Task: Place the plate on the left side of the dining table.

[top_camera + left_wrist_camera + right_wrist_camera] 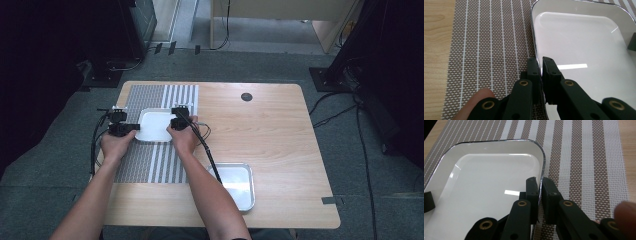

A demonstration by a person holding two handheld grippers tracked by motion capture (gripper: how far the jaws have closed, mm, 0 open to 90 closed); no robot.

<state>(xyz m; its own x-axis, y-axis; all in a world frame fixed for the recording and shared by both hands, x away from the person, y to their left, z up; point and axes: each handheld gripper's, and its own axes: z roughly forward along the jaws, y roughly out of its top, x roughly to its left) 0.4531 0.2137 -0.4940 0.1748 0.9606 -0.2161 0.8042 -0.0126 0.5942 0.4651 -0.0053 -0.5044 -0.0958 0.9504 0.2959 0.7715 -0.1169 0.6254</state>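
each hand-held gripper, left (540, 66) and right (540, 185), pinches the glossy white tray's (152, 126) thin rounded rim (woven striped placemat (160, 162) beneath).

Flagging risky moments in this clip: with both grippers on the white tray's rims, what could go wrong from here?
1. The left gripper and right gripper each pinch only the thin rim of the white tray; it could slip out when lifted.
2. Uneven lifting might tilt the tray.
3. It may drag the striped placemat beneath it.
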